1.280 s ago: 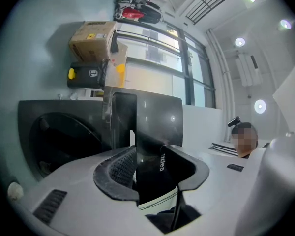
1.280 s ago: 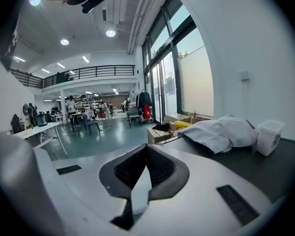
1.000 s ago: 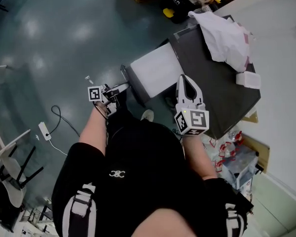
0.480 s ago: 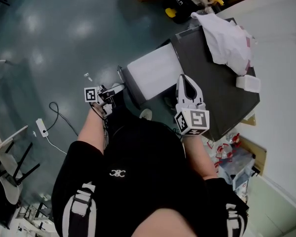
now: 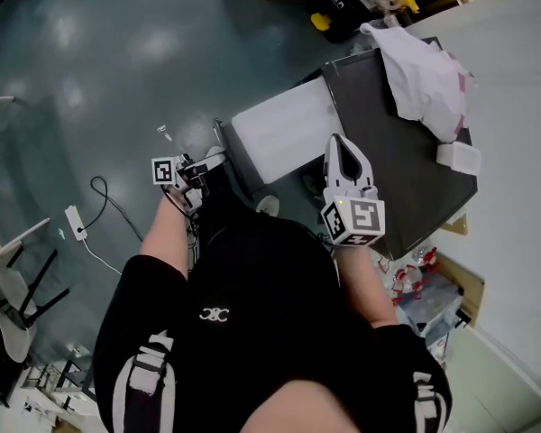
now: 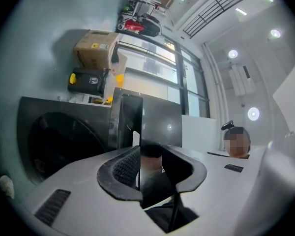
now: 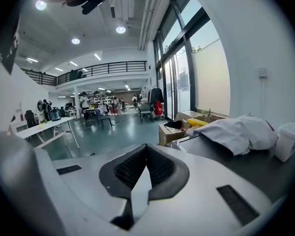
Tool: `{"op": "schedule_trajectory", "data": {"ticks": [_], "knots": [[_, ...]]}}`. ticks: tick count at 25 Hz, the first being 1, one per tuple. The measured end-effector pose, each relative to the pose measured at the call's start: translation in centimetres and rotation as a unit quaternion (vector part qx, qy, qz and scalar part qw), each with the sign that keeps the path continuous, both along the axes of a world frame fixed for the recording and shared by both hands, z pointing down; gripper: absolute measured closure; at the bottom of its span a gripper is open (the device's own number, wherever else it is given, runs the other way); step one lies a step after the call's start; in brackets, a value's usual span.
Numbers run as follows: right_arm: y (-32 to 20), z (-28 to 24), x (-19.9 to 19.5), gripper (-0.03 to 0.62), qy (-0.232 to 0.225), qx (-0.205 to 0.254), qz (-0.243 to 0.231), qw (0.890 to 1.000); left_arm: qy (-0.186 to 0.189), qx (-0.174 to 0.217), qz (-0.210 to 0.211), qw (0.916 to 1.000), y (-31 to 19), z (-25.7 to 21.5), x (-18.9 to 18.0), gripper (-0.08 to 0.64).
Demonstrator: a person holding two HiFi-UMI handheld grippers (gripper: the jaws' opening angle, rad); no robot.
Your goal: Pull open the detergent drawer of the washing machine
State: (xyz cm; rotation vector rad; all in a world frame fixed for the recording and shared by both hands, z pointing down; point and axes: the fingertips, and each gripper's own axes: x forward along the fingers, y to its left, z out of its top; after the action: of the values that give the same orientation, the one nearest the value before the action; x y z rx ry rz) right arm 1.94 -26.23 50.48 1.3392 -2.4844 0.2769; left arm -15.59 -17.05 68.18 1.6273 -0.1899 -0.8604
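The white detergent drawer (image 5: 284,133) is seen pulled out from the dark grey washing machine (image 5: 388,170), over the grey-green floor (image 5: 90,61). Its dark front panel (image 6: 130,117) is clamped between the jaws of the left gripper (image 5: 201,165), which have just been closing. The right gripper (image 5: 343,152) is held above the machine top, jaws together and empty. A crumpled white cloth (image 5: 424,70) lies on that top.

The black top (image 5: 252,278) carries a small white logo (image 5: 215,315) and white sleeve stripes (image 5: 149,373); the white right gripper (image 5: 339,142) bears a marker cube (image 5: 353,221).
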Motion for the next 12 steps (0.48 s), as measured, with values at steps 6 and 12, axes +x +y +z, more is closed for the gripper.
{"op": "schedule_trajectory", "data": {"ticks": [6, 12], "knots": [[0.0, 0.1, -1.2, 0.589, -0.006, 0.001, -0.007, 1.000, -0.017, -0.012, -0.006, 0.9998, -0.1, 0.8, -0.4, 0.425], [0.3, 0.1, -1.3, 0.589, -0.005, 0.000, -0.010, 1.000, -0.040, -0.032, -0.032, 0.9982, 0.0, 1.9, -0.6, 0.422]]}}
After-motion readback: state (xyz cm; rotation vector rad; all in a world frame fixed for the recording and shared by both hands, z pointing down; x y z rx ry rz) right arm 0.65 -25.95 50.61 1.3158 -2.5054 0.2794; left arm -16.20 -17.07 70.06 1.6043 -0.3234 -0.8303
